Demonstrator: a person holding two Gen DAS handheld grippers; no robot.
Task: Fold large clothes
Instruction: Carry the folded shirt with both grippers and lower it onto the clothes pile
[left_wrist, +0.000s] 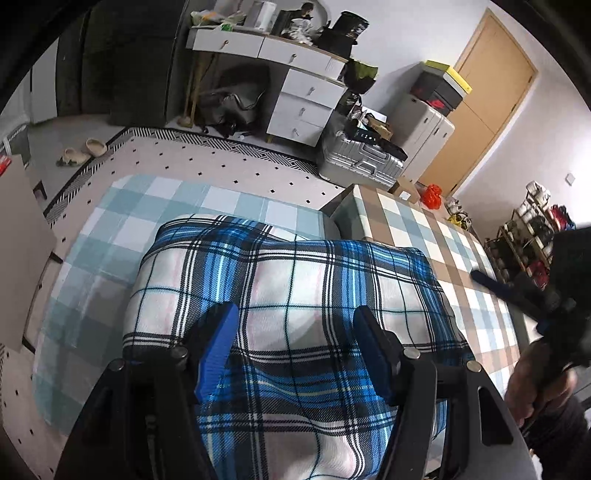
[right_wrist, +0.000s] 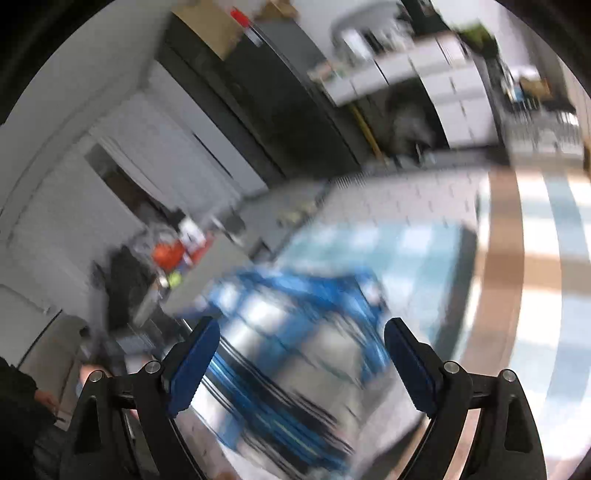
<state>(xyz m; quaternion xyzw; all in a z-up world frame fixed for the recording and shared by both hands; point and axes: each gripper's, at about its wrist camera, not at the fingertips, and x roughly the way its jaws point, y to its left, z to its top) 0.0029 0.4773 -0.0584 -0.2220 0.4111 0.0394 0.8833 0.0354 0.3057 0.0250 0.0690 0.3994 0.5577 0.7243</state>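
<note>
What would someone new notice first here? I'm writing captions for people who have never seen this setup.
The blue plaid garment fills the middle of the left wrist view, folded into a block on a pale checked mat. The left gripper hangs open right over it. The right wrist view is smeared by blur, with the open right gripper above the same plaid.

The left gripper (left_wrist: 291, 343) hovered with its blue fingers (left_wrist: 216, 347) spread wide over a folded blue plaid garment (left_wrist: 295, 280), which lay beneath and ahead of them on a light blue checked sheet (left_wrist: 110, 236). The right gripper (left_wrist: 517, 295) appeared at the right of the fingers.
</note>
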